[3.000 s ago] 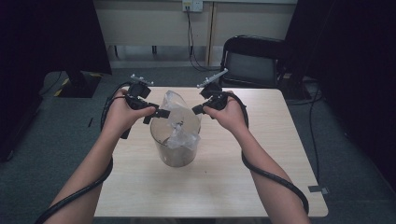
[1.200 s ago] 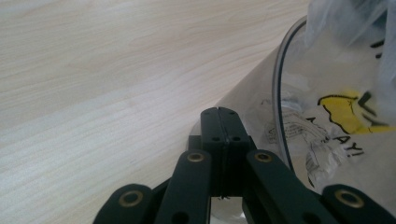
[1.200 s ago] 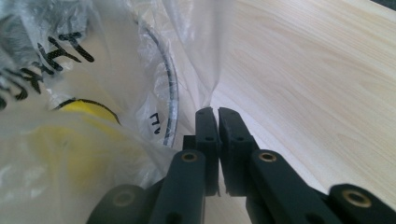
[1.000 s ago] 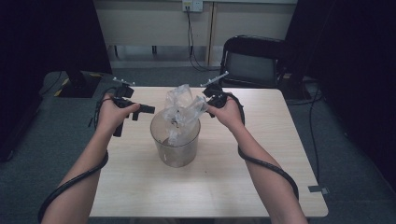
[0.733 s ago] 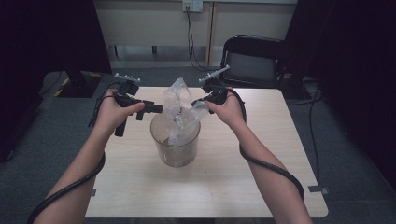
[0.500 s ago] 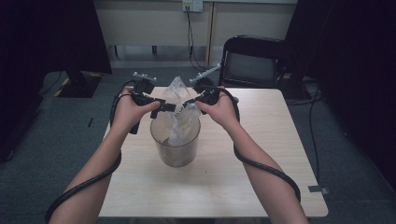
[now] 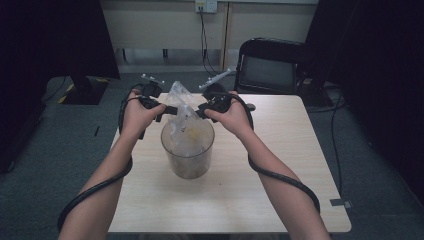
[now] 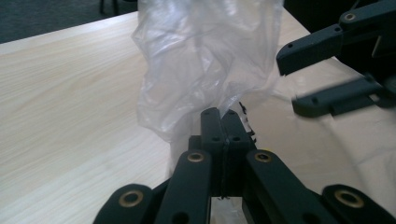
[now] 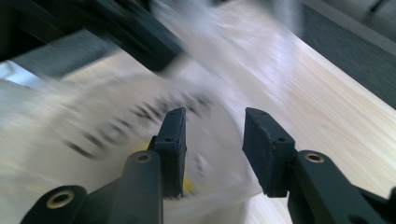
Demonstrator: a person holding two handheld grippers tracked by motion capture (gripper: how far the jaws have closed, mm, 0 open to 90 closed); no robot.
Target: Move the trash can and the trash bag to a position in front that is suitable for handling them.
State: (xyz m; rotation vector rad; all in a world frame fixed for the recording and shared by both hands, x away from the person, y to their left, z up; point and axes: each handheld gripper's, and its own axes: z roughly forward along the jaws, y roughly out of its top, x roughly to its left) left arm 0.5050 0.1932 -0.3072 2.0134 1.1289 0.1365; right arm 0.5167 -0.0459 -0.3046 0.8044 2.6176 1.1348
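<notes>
A clear round container [image 7: 187, 152] stands in the middle of the table with a thin clear plastic bag [image 7: 179, 100] rising out of it. My left gripper [image 7: 169, 110] reaches in from the left and is shut on a fold of the bag [image 8: 201, 60], its jaws [image 8: 220, 116] pressed together on the film. From the right, my right gripper [image 7: 201, 113] faces it just above the rim. Its jaws [image 9: 212, 126] have just been opening and stand apart with nothing pinched between them. The right gripper [image 8: 299, 81] also appears in the left gripper view, beside the bag.
The light wooden table [image 7: 280, 165] has bare surface in front of and to the right of the container. A black chair [image 7: 270, 65] stands behind the far edge. Cables trail from both grippers along the forearms.
The left gripper came in from the left and closed on the bag's top. The right gripper, which held the bag a second ago, has opened and let it go.
</notes>
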